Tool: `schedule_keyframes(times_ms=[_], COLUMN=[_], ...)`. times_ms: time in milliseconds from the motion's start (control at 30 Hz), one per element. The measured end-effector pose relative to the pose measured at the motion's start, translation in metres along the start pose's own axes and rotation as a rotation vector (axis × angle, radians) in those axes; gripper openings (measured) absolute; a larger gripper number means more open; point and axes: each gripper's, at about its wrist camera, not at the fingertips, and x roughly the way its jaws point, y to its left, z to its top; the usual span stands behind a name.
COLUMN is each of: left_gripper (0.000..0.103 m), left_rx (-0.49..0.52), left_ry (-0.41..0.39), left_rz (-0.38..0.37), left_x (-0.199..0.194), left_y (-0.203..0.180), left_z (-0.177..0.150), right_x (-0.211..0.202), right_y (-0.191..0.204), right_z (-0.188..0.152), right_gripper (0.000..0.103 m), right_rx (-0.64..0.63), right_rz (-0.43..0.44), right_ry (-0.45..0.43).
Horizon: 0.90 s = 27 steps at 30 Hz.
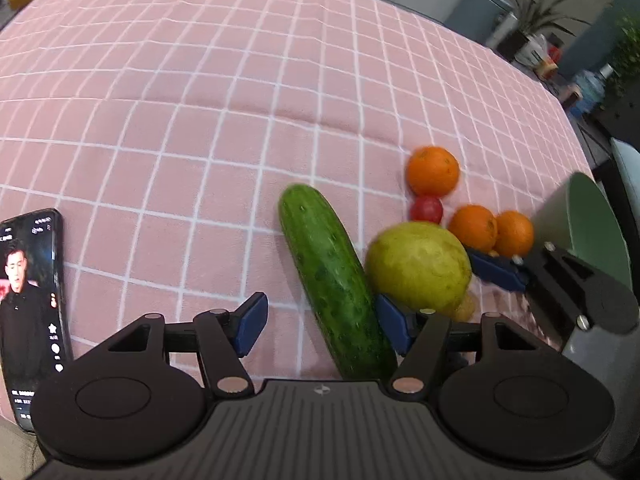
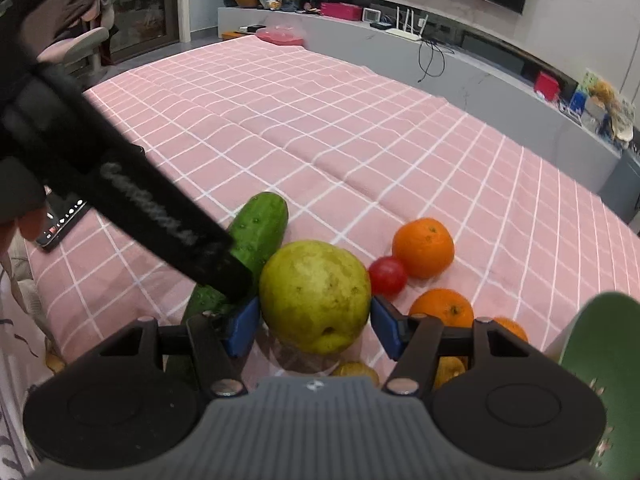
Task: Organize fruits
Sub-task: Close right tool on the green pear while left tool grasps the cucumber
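A green cucumber (image 1: 332,276) lies on the pink checked cloth, between the blue pads of my open left gripper (image 1: 322,326), close to the right pad. A yellow-green pear (image 2: 316,296) sits between the blue pads of my right gripper (image 2: 316,326), whose jaws are wide and flank it with small gaps. The pear (image 1: 418,266) also shows in the left view beside the cucumber (image 2: 256,236). Three oranges (image 1: 433,171) (image 1: 474,227) (image 1: 515,233) and a red tomato (image 1: 426,209) lie beyond the pear. A small yellow fruit (image 2: 356,370) lies under the right gripper.
A phone (image 1: 30,304) with a lit screen lies at the cloth's left edge. A green bowl (image 2: 604,364) stands at the right, next to the right gripper. The left gripper's black body (image 2: 132,200) crosses the right view. A grey counter (image 2: 460,64) runs behind the table.
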Motion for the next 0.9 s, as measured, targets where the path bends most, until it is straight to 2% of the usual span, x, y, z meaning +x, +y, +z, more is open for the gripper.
schedule_keyframes(times_ms=[100, 267, 400, 533, 667, 767, 900], left_gripper=[0.074, 0.075, 0.081, 0.081, 0.065, 0.048, 0.044], left_rx=[-0.017, 0.011, 0.003, -0.012, -0.057, -0.06, -0.056], left_ry=[-0.001, -0.006, 0.009, -0.002, -0.01, -0.026, -0.042], left_rz=[0.004, 0.012, 0.02, 0.031, -0.023, -0.049, -0.029], left_x=[0.002, 0.002, 0.006, 0.013, 0.019, 0.02, 0.019], left_y=[0.002, -0.002, -0.003, -0.006, -0.005, -0.011, -0.019], left_z=[0.003, 0.001, 0.004, 0.006, 0.002, -0.001, -0.002], right_x=[0.0, 0.004, 0.009, 0.008, 0.005, 0.0, -0.01], right_y=[-0.004, -0.007, -0.007, -0.007, -0.002, -0.005, -0.004], right_z=[0.0, 0.0, -0.001, -0.002, -0.004, -0.006, -0.008], right_gripper=[0.06, 0.061, 0.062, 0.06, 0.059, 0.059, 0.059], right_rx=[0.029, 0.04, 0.033, 0.03, 0.016, 0.041, 0.032], right_rz=[0.015, 0.018, 0.011, 0.006, -0.033, -0.042, -0.059], right_ry=[-0.012, -0.014, -0.011, -0.011, -0.011, -0.012, -0.041])
